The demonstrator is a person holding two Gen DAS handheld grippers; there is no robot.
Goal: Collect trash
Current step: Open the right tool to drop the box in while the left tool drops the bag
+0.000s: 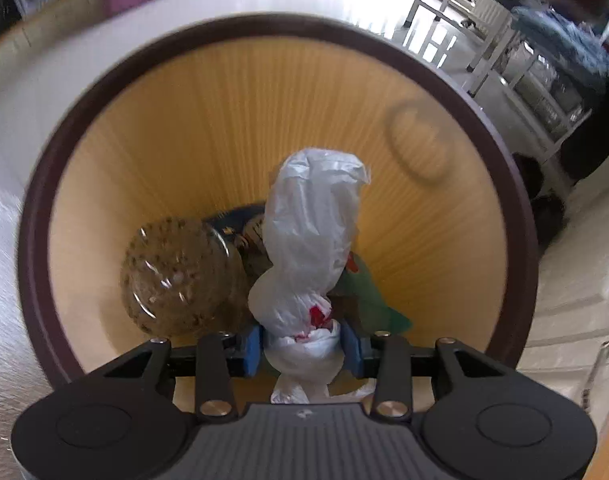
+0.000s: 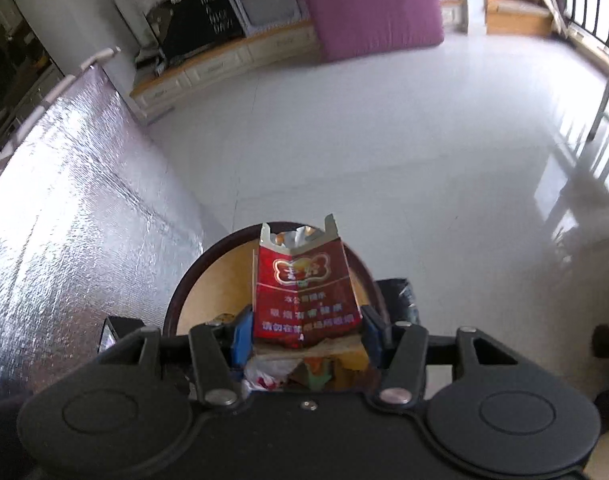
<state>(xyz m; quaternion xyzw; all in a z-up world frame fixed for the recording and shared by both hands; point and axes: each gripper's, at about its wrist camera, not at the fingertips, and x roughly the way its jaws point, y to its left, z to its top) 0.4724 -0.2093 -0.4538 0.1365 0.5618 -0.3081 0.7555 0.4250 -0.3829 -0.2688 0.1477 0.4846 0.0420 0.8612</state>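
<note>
In the left wrist view my left gripper (image 1: 302,344) is shut on a crumpled white plastic bag (image 1: 312,224) with red print, held over the mouth of a round bin (image 1: 508,200) with a dark brown rim and yellow ribbed inside. A clear studded bottle (image 1: 176,276) and green scrap (image 1: 368,296) lie at the bin's bottom. In the right wrist view my right gripper (image 2: 304,330) is shut on a torn red cigarette pack (image 2: 304,284), held above the same bin (image 2: 184,292), whose rim shows just behind the pack.
The bin stands on a glossy white tiled floor (image 2: 384,140). A silver foil-covered surface (image 2: 76,200) rises at the left. A purple mattress (image 2: 364,4) and a low cabinet (image 2: 208,68) stand far off. White metal shelving (image 1: 524,68) stands right of the bin.
</note>
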